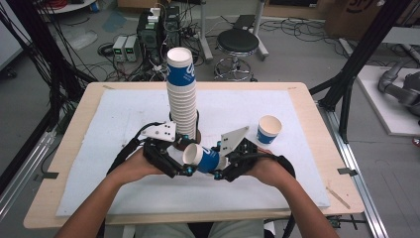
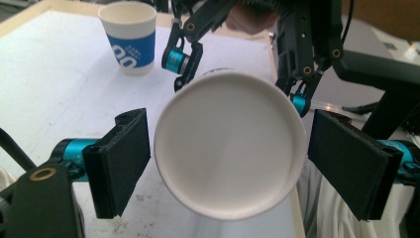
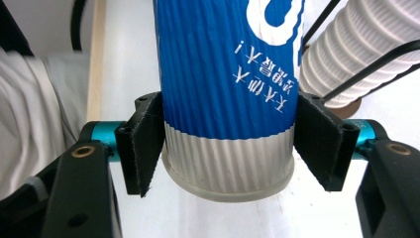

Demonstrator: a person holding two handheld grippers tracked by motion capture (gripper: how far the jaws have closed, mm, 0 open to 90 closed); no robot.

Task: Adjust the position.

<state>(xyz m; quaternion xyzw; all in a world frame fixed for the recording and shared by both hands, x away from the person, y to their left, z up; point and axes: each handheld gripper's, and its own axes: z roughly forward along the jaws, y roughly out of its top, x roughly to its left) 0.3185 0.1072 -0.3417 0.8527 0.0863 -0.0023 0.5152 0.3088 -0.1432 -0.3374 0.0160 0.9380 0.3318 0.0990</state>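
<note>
A blue-and-white paper cup (image 1: pixel 203 158) lies on its side in the air near the front of the table. My right gripper (image 1: pixel 218 159) is shut on its ribbed body near the base (image 3: pixel 228 99), with both pads pressing its sides. The cup's open mouth (image 2: pixel 230 144) points into my left gripper (image 2: pixel 230 158). That gripper is open, with a gap showing between each pad and the rim. In the high view my left gripper (image 1: pixel 186 154) sits just left of the cup. A tall stack of the same cups (image 1: pixel 181 94) stands behind them.
A single upright cup (image 1: pixel 269 130) stands on the white mat (image 1: pixel 124 114) to the right of the stack. The stack sits in a brown base with a black wire frame (image 1: pixel 197 134). Beyond the wooden table (image 1: pixel 64 148) are a stool (image 1: pixel 237 42) and cables.
</note>
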